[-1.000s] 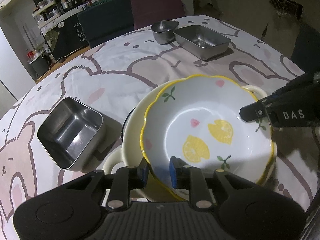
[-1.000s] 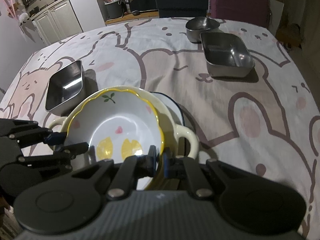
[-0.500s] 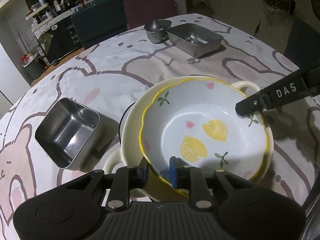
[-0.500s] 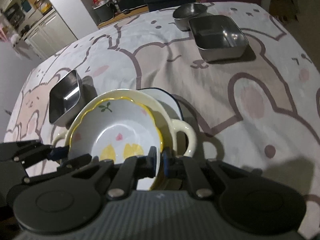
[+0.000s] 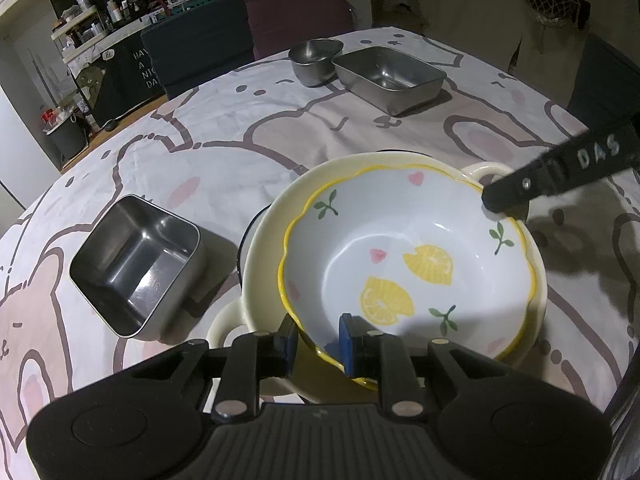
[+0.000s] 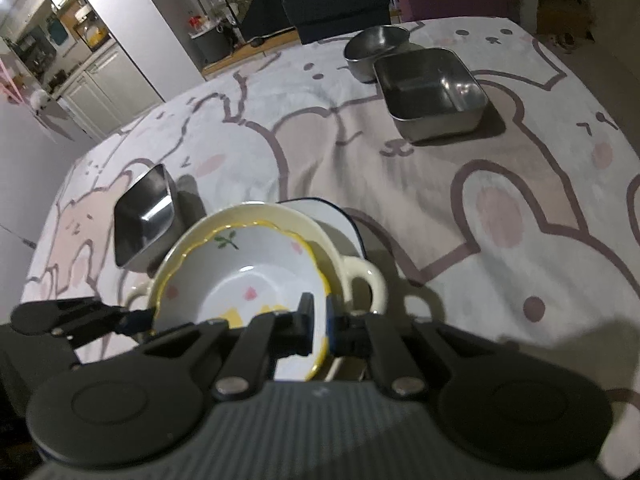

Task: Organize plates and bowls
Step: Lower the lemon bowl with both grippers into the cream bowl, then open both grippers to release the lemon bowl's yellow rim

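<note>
The lemon-print bowl (image 5: 408, 264) is held by its scalloped yellow rim at two opposite points and is nested inside the cream two-handled bowl (image 5: 264, 256), which in turn sits on a blue-rimmed plate (image 6: 340, 220) near the middle of the bear-print tablecloth (image 5: 248, 136). The left gripper (image 5: 318, 336) is clamped on the near rim, one blue pad inside the bowl and one outside. The right gripper (image 6: 319, 322) is pinched almost fully closed on the rim at the opposite side. The step in hand is judged to be the seating of the lemon-print bowl into the stack, or its lifting out; which of the two cannot be told from this moment. Either way, the next move calls for both grips to be kept level so that the bowl is not tipped against the cream wall, and for both jaws to be released together if it is being set down.

Much of the blue-rimmed plate is covered by the stack, so only an arc of its edge is seen. The underside of the lemon-print bowl is hidden, so full contact with the cream bowl cannot be confirmed. A square steel container (image 5: 136, 268) stands to the left, a rectangular steel tray (image 5: 390, 74) and a small steel bowl (image 5: 316, 60) at the far side.
</note>
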The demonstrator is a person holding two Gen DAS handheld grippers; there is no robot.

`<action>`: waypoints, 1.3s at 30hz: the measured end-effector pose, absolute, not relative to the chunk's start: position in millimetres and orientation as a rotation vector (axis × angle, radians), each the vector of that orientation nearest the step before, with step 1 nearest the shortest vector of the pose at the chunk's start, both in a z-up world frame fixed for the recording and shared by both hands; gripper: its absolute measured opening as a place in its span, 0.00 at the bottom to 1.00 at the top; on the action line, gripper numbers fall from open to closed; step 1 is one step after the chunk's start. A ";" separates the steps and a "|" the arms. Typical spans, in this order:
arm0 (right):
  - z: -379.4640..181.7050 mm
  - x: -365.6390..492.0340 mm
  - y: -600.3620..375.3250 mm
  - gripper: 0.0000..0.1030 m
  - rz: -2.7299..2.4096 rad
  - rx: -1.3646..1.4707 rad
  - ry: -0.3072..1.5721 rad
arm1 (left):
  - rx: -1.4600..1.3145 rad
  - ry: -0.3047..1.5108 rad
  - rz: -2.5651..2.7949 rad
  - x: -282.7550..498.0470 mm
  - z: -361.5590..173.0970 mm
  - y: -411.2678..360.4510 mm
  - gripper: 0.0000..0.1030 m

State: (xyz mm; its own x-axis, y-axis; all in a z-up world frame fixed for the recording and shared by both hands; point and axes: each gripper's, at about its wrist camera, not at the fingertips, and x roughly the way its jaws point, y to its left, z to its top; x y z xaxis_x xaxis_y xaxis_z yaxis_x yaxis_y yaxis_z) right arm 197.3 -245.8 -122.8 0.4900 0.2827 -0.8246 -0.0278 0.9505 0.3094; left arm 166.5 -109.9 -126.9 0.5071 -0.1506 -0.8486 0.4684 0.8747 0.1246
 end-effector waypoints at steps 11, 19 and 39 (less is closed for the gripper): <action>-116.8 191.1 -232.8 0.07 0.254 0.211 0.995 | 0.320 0.982 -0.376 169.1 -126.1 -105.8 0.22; -136.7 196.0 -217.0 0.07 0.256 0.127 1.092 | 0.221 1.003 -0.369 175.1 -123.7 -95.0 0.22; -138.1 194.4 -207.7 0.07 0.309 0.088 1.105 | 0.129 0.959 -0.353 174.9 -107.6 -81.5 0.22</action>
State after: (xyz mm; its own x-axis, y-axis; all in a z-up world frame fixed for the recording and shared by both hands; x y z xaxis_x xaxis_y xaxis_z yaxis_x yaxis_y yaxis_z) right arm 194.4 -207.7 -138.1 0.4109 0.2889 -0.8647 -0.2017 0.9538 0.2228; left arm 174.9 -81.5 -107.6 0.5222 -0.2375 -0.8191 0.3504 0.9354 -0.0478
